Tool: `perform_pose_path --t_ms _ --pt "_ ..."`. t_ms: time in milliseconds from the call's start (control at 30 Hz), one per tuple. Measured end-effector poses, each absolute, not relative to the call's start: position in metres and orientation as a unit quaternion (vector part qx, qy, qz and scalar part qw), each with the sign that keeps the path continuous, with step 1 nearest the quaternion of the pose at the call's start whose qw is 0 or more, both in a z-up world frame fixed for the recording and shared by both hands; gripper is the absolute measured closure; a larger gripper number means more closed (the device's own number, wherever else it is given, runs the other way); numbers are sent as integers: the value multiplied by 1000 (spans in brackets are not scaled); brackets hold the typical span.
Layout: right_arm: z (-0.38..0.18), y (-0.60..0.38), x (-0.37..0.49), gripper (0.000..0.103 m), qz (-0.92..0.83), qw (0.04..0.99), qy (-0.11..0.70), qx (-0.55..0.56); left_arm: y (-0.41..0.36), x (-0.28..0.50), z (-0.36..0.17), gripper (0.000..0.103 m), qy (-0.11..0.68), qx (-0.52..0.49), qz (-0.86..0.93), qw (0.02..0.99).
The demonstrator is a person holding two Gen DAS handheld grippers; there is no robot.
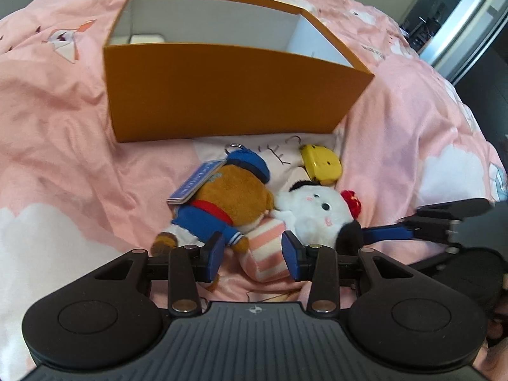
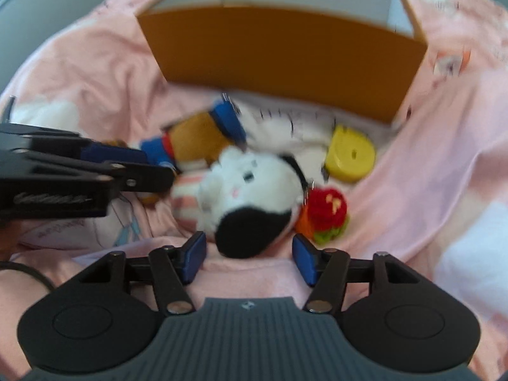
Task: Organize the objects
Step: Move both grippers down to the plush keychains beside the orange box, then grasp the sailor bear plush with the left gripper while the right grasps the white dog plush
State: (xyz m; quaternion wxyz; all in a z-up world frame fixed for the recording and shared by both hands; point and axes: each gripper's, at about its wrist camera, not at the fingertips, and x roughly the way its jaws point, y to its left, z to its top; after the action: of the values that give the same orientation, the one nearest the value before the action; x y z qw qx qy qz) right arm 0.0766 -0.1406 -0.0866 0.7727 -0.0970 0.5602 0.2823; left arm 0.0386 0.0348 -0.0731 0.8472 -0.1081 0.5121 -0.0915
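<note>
An open orange box [image 1: 222,92] [image 2: 285,60] stands on the pink bedspread. In front of it lie a brown bear plush in blue sailor clothes [image 1: 222,203] [image 2: 200,139], a white plush with black ears and a pink striped body [image 1: 314,212] [image 2: 250,187], a red knitted charm [image 2: 327,209] [image 1: 350,201] and a yellow plastic piece [image 1: 320,160] [image 2: 349,157]. My left gripper [image 1: 254,254] is open, its jaws either side of the striped body, just short of the plush toys. My right gripper [image 2: 249,258] is open, its jaws either side of the white plush's black ear.
The pink bedspread [image 1: 63,127] is soft and creased around the toys. A white item [image 1: 146,38] lies inside the box at its left end. A doorway and room [image 1: 444,16] show at the far right. Each gripper shows in the other's view.
</note>
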Motion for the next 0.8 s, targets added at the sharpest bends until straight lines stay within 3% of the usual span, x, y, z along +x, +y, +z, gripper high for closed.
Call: perform_pose_path --t_ms 67,100,367,500,567,800 --pt "-93 -139 81 44 282 766 571 -89 35 38 -74 57 512 -106 -90 848" --pt "-93 -137 80 57 283 769 566 -89 35 38 -74 57 511 -106 -88 848" --pt "-75 -135 79 68 252 828 488 -113 39 41 -68 57 478 -101 -83 869" --pt "-70 -138 90 69 223 845 477 -93 33 47 -69 58 469 -97 -101 872" --pt "-70 -142 94 68 216 845 485 -70 30 50 -72 68 467 -98 -116 871" --pt "-65 -162 95 62 202 844 496 17 27 57 -81 75 475 -114 -134 862"
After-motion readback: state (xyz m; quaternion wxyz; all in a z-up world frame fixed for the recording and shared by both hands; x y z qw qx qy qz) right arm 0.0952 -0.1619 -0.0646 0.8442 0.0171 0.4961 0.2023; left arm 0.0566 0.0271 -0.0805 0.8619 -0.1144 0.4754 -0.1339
